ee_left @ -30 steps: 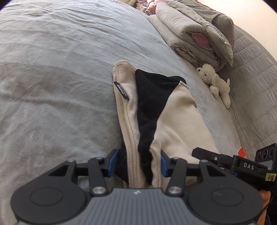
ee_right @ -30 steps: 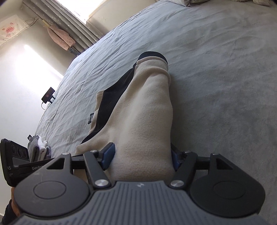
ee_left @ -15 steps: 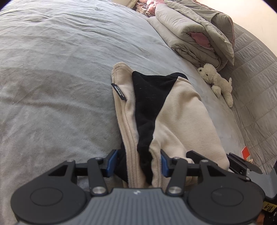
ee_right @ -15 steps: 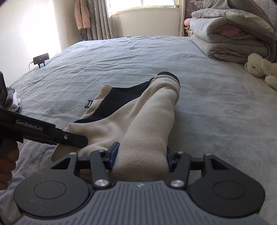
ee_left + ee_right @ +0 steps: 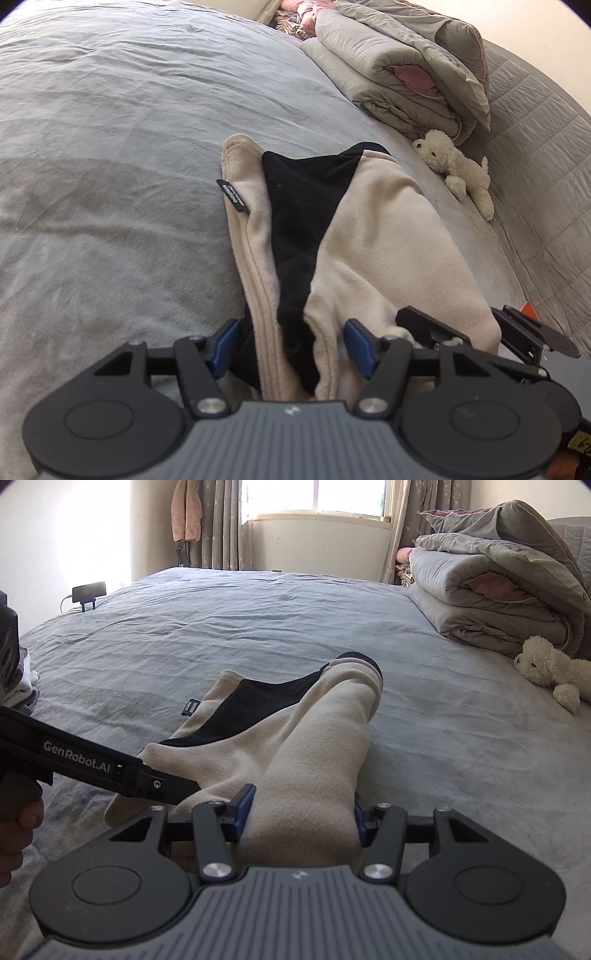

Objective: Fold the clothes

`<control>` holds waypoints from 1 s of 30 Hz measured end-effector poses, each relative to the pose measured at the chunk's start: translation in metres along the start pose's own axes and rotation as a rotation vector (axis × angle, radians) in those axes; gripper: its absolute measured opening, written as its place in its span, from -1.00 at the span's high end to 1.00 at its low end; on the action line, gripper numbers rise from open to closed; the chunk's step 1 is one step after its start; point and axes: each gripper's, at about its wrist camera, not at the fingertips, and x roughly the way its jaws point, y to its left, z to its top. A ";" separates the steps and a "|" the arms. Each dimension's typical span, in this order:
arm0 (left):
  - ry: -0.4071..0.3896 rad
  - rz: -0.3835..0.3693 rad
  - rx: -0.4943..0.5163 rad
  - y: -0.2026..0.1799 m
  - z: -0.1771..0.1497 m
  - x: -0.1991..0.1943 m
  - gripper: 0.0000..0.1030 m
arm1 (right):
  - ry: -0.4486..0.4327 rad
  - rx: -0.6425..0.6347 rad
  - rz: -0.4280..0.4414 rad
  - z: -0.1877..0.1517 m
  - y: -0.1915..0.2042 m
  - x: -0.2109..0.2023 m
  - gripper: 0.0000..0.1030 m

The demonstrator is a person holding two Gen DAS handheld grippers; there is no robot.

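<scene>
A beige fleece garment with a black lining (image 5: 369, 240) lies lengthwise on the grey bed (image 5: 110, 184), partly folded over itself. My left gripper (image 5: 290, 345) has the garment's near end bunched between its blue pads. Its jaws are opening, though the fabric still fills the gap. In the right wrist view the rolled beige part of the garment (image 5: 314, 760) runs away from my right gripper (image 5: 303, 812), whose pads press it from both sides. The left gripper (image 5: 177, 786) reaches in from the left, close beside the right one.
A folded grey duvet (image 5: 498, 590) and a white plush toy (image 5: 550, 664) lie at the bed's right side. At the far left edge, a phone on a stand (image 5: 88, 592) stands beyond a small pile of clothes (image 5: 22, 686). A person's hand (image 5: 18, 827) holds the left gripper.
The right gripper rolled upright, swung in beside the left one and narrowed on the beige roll. The left jaws widened a little around the fabric.
</scene>
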 end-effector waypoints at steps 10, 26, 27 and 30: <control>-0.044 -0.065 -0.046 -0.006 0.001 -0.013 0.29 | -0.080 -0.073 -0.047 0.008 0.001 -0.012 -0.02; -0.017 -0.045 0.019 -0.021 -0.005 -0.002 0.26 | 0.057 0.101 0.004 0.007 -0.043 0.008 -0.09; -0.015 -0.045 0.018 -0.020 -0.005 -0.001 0.21 | 0.076 0.156 0.024 0.006 -0.051 0.009 -0.10; 0.012 -0.065 -0.010 -0.012 -0.001 0.004 -0.04 | 0.111 0.319 0.069 0.004 -0.073 0.010 -0.33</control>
